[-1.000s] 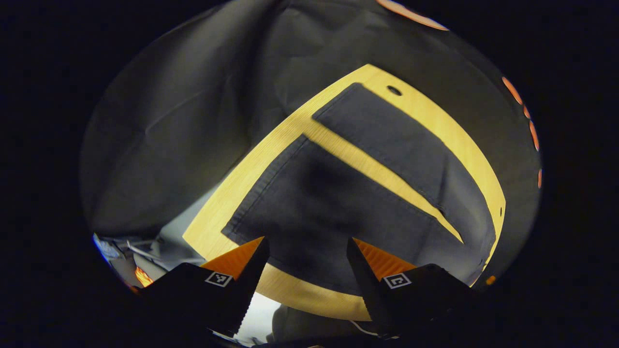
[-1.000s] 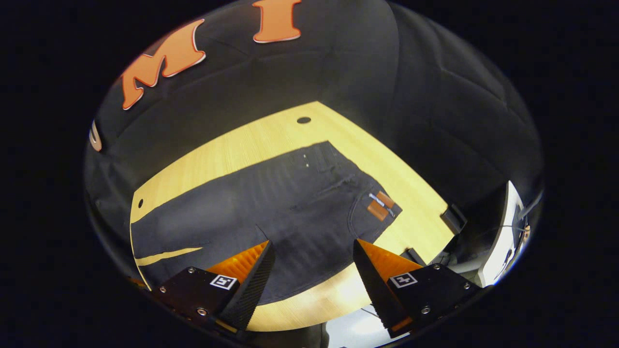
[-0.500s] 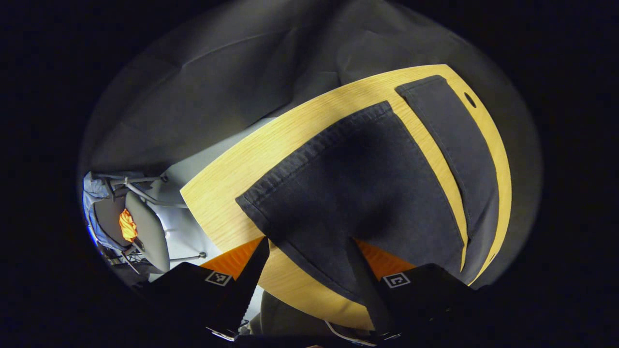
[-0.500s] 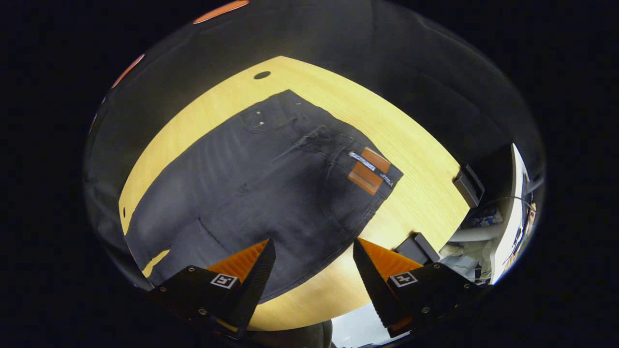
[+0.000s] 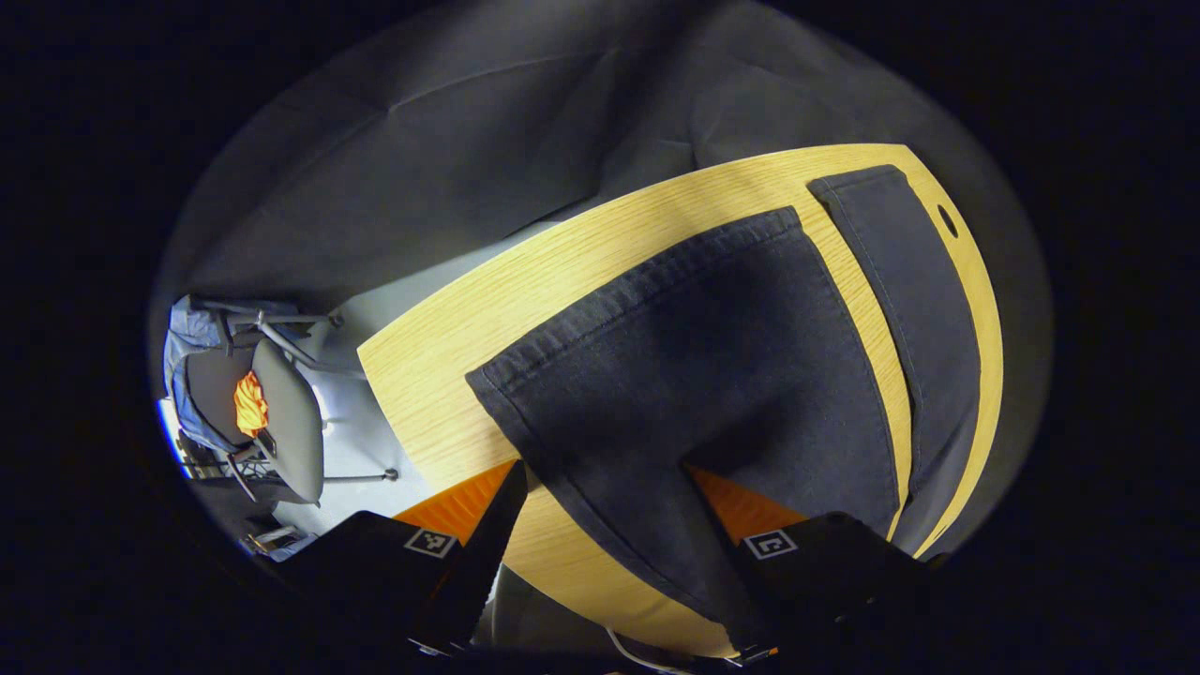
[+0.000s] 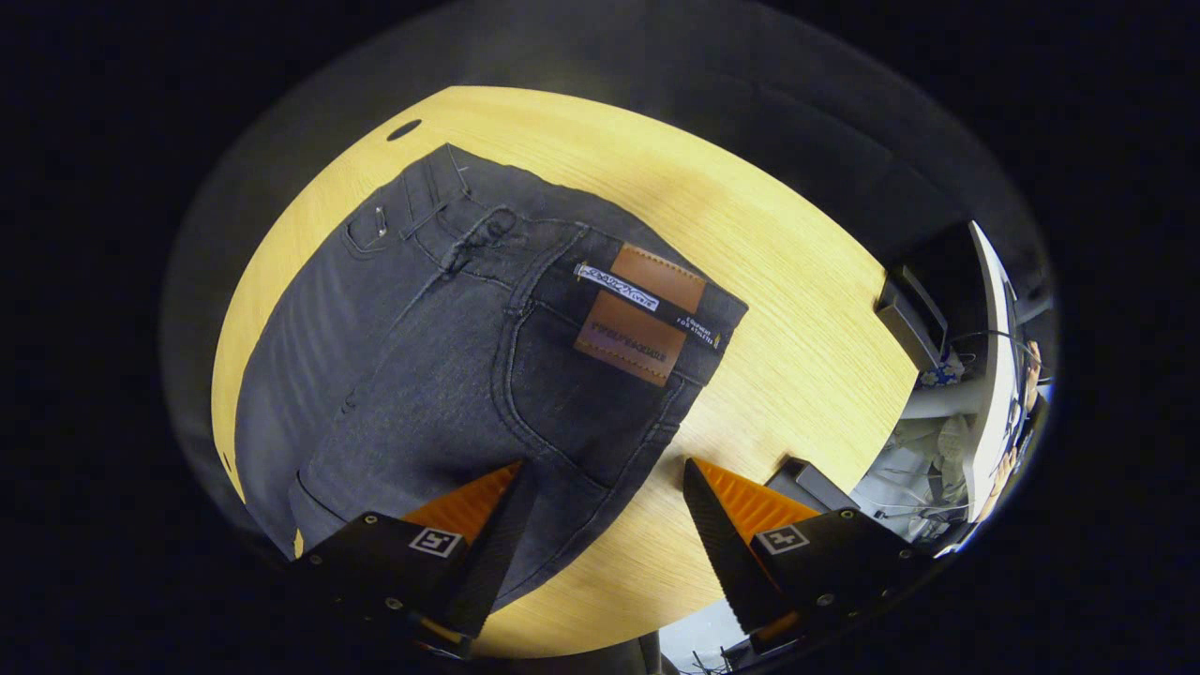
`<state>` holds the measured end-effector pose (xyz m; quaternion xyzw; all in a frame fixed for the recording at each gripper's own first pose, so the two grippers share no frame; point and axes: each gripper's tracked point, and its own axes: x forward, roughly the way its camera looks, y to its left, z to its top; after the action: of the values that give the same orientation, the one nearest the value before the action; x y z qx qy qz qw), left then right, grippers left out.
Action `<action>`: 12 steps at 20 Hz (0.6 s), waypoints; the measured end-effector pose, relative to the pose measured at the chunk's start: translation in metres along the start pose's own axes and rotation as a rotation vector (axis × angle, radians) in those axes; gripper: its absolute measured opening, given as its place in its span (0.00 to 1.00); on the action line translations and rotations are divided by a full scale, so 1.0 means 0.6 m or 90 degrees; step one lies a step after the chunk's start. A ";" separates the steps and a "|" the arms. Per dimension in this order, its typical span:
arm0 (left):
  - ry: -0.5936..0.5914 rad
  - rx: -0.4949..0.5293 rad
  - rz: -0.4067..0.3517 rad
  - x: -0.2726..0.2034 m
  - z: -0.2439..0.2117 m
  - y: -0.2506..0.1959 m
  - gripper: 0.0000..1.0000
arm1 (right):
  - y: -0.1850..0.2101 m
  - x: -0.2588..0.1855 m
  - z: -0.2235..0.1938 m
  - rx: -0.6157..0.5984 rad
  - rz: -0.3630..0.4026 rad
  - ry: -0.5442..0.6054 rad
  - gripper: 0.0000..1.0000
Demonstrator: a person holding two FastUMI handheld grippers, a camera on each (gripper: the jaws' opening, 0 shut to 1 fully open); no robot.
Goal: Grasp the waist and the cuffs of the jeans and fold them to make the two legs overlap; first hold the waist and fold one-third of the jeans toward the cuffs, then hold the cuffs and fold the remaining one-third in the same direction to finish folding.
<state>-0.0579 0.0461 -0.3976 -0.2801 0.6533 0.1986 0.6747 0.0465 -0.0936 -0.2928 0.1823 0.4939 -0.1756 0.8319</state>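
Jeans (image 6: 450, 375) are lying flat on the table (image 6: 797, 337), legs apart; both the left gripper (image 5: 600, 506) and right gripper (image 6: 605, 506) are hovering open, needing to descend and pinch cuff and waist

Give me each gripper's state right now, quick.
Left gripper: open, above the near leg's cuff.
Right gripper: open, above the jeans' waist.

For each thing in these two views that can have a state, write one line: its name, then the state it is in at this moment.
jeans: spread flat on the table, unfolded, legs apart
near cuff: flat on the table, not gripped
waist: flat on the table, not gripped
left gripper: jaws open, above the near leg
right gripper: jaws open, above the waist end
table: bare wood around the jeans
chair: stands on the floor beside the table
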 end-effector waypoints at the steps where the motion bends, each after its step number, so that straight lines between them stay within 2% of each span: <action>1: 0.001 -0.001 0.002 -0.004 0.000 0.003 0.95 | -0.001 -0.003 0.000 -0.005 -0.002 -0.002 0.97; 2: 0.001 0.001 0.001 -0.006 0.000 0.002 0.95 | 0.003 -0.004 0.002 -0.009 0.001 0.001 0.97; 3: 0.002 0.010 -0.003 -0.008 0.000 0.000 0.95 | 0.005 -0.002 0.001 -0.015 0.003 0.004 0.92; 4: -0.003 0.022 -0.005 -0.007 0.003 -0.001 0.91 | 0.008 -0.001 0.003 -0.016 0.007 -0.002 0.89; 5: -0.019 0.028 -0.014 -0.009 0.006 -0.005 0.84 | 0.012 -0.002 0.003 -0.016 0.008 -0.013 0.72; 6: -0.037 0.027 -0.026 -0.004 0.011 -0.013 0.61 | 0.018 0.000 0.009 -0.026 0.023 -0.026 0.61; 7: -0.041 0.039 -0.036 -0.009 0.012 -0.017 0.38 | 0.020 0.000 0.006 -0.005 0.026 -0.043 0.48; 8: -0.065 0.042 -0.057 -0.012 0.018 -0.018 0.14 | 0.029 -0.002 0.012 -0.003 0.052 -0.059 0.36; 9: -0.066 0.041 -0.084 -0.015 0.013 -0.030 0.12 | 0.026 -0.010 0.006 0.036 0.067 -0.056 0.26; 10: -0.073 0.049 -0.113 -0.017 0.017 -0.031 0.02 | 0.033 -0.015 0.012 0.065 0.093 -0.053 0.17; 12: -0.077 0.037 -0.163 -0.025 0.014 -0.033 0.01 | 0.042 -0.007 0.007 0.130 0.149 -0.028 0.17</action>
<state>-0.0398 0.0382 -0.3803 -0.3290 0.5757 0.1090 0.7406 0.0598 -0.0730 -0.2842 0.3181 0.4304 -0.1305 0.8346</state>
